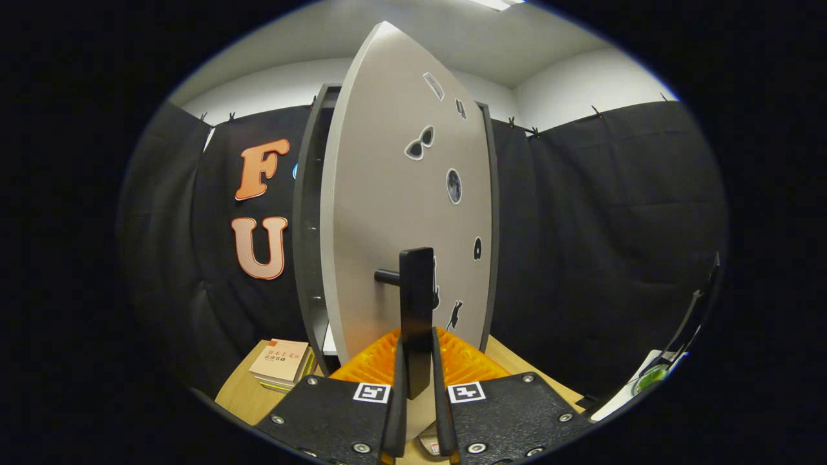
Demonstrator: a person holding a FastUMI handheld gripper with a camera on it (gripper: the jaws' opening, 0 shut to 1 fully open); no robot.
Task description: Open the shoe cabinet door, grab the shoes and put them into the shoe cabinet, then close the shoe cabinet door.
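The shoe cabinet [309, 213] stands on the wooden table just ahead, dark-framed with a pale grey door [387, 213] that carries several stickers. The door is swung partly open, its free edge toward the left, showing a dark gap with shelves behind it. A black bar handle [417, 310] stands upright on the door, held off it by a short post. My gripper [418, 361] is shut on this handle, with both fingers [397, 387] pressed against its lower part. No shoes are in sight.
A stack of books [282, 363] lies on the wooden table [240, 394] left of the cabinet. At the right lie a white sheet and a green object [649, 376] beside a thin black stand. Black cloth walls the booth all round.
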